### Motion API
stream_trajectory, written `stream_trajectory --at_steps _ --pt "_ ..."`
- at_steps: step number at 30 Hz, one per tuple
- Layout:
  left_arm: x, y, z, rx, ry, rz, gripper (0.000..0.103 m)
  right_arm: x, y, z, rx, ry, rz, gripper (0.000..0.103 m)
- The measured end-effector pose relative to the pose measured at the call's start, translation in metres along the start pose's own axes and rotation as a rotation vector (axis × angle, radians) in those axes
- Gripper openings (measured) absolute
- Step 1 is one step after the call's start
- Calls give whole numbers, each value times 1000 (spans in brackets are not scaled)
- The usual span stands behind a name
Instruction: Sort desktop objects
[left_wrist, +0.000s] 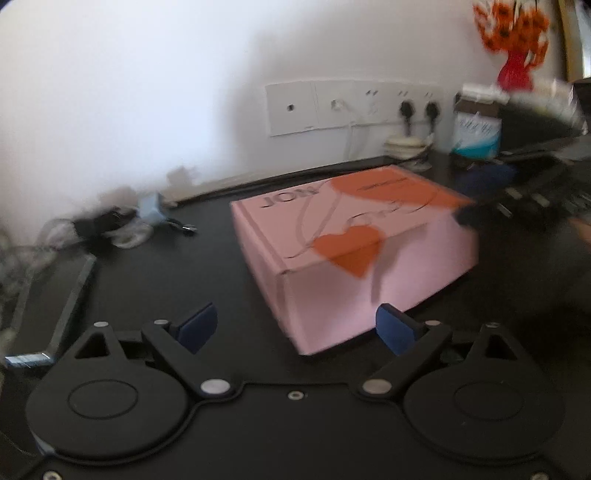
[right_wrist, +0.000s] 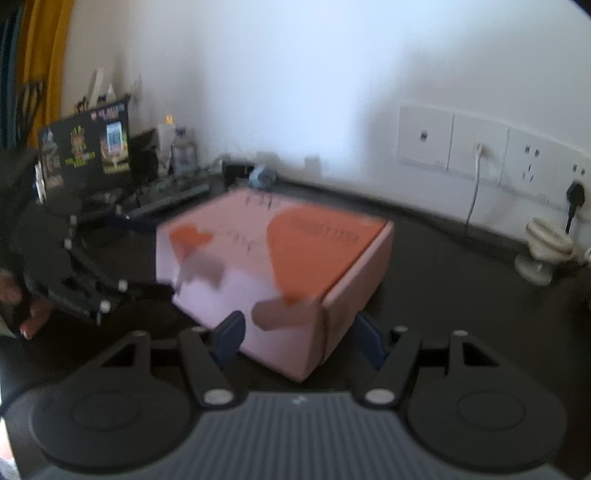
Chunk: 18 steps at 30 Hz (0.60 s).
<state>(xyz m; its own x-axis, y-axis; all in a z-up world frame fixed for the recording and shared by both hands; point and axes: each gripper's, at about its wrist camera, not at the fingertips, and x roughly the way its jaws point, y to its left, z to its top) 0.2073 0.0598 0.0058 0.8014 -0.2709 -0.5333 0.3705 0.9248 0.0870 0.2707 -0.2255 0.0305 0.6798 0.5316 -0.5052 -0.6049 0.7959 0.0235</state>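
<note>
A pink box with orange hearts lies closed on the dark desk. My left gripper is open, and the box's near corner sits between its blue pads. In the right wrist view the same pink box fills the middle. Its nearest corner lies between the spread fingers of my open right gripper. The right gripper shows at the box's far right corner in the left wrist view. The left gripper, held by a hand, flanks the box's left side.
Against the wall are a socket strip, a tissue box, a red vase of orange flowers and a small toilet-shaped ornament. Cables and a charger lie at the left. A stickered laptop and a keyboard stand beyond the box.
</note>
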Motion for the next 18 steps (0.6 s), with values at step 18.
stream_trajectory --at_steps 18 --pt "14 -35 15 -37 -23 -221 95 95 -54 66 373 82 125 99"
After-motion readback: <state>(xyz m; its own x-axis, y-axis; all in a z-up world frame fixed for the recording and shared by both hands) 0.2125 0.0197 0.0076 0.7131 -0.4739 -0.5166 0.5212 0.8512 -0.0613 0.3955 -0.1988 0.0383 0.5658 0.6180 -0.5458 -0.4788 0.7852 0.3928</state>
